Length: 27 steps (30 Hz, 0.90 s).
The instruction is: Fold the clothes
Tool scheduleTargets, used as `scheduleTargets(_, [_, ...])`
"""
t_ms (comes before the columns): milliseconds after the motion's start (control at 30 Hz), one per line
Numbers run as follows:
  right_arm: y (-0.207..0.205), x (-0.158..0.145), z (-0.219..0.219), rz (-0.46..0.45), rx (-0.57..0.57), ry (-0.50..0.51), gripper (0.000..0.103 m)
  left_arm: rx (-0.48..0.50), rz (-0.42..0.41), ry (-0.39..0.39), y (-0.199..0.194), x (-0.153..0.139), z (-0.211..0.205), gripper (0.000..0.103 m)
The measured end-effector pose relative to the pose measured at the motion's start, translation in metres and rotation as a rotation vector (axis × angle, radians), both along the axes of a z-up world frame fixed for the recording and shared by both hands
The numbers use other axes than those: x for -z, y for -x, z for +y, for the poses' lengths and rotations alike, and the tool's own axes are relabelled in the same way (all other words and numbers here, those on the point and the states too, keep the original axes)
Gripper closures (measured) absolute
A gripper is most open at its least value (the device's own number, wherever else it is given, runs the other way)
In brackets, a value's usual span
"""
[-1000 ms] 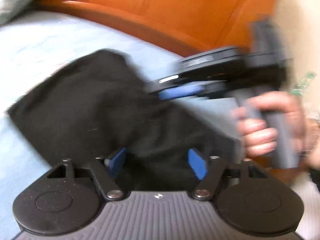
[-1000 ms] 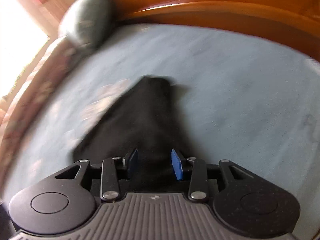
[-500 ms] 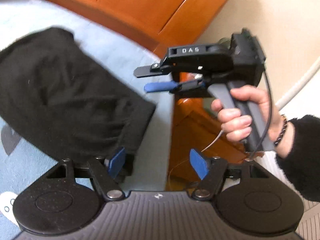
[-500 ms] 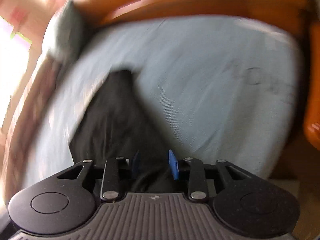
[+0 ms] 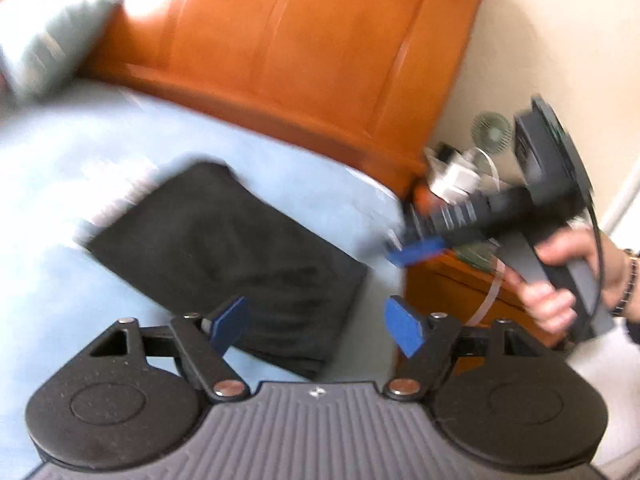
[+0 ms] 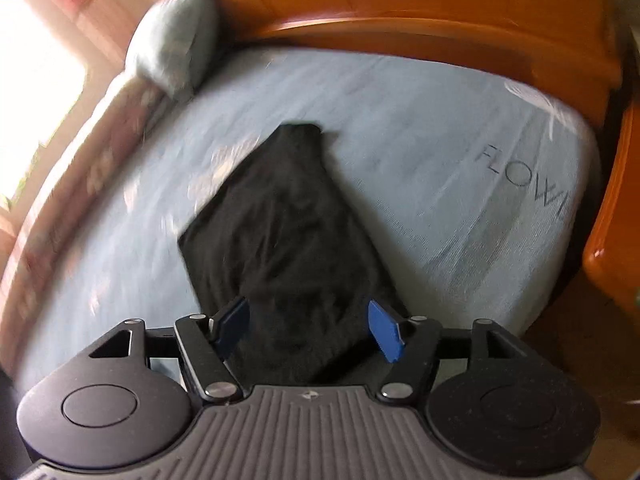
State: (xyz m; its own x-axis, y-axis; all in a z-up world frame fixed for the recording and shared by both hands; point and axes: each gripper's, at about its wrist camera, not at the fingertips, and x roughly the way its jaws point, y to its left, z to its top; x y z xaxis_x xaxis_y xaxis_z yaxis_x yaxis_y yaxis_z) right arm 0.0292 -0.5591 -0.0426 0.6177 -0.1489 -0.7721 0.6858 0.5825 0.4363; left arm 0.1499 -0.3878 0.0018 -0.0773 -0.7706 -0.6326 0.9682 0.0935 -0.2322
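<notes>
on blue sheet (image 6: 420,152) beside black garment (image 6: 292,240): print "flow", rest cut off.

Setting: bedroom in a home. Evidence: bed (image 6: 420,128) with light blue fitted sheet filling the frame centre; orange-brown wooden headboard (image 5: 304,52) across the top; grey-green pillow (image 6: 176,52) at upper left; wooden bedside cabinet (image 5: 452,292) at right, carrying small clutter and a little round fan (image 5: 491,133); cream wall (image 5: 560,32) at upper right; bright daylight at far left.
</notes>
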Motion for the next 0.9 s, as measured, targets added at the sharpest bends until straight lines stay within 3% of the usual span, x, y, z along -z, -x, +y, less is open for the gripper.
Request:
scheduleTargets(133, [-0.031,-0.018,0.033,0.203,-0.106,0.12,0.032,-0.091,-0.158,0.05,-0.016,-0.055,0.052,0.02])
scheduleTargets(233, [-0.045,-0.039,0.081,0.312,-0.162,0.179,0.031,-0.174,-0.219,0.102,-0.04,-0.102,0.101,0.013])
scheduleTargets(300, [-0.052,-0.05,0.105,0.317,-0.18,0.142,0.031,-0.246,-0.243,0.152,-0.059,-0.127,0.134,0.001])
scheduleTargets(433, [-0.074,-0.075,0.154,0.329,-0.208,0.062,0.029,-0.391,-0.298,0.223,-0.07,-0.167,0.208,0.001])
scheduleTargets(600, [-0.101,-0.11,0.223,0.37,-0.305,0.004,0.024,-0.502,-0.302,0.142,-0.07,-0.173,0.258,0.001])
scheduleTargets(733, [-0.119,-0.141,0.271,0.404,-0.404,0.053,0.023,-0.604,-0.261,0.067,-0.071,-0.171,0.309,0.001])
scheduleTargets(800, [-0.125,-0.153,0.289,0.411,-0.46,0.094,0.019,-0.641,-0.228,-0.035,-0.075,-0.164,0.323,0.001])
scheduleTargets(900, [-0.134,-0.165,0.306,0.421,-0.509,0.153,0.014,-0.672,-0.099,-0.227,-0.088,-0.146,0.333,0.001])
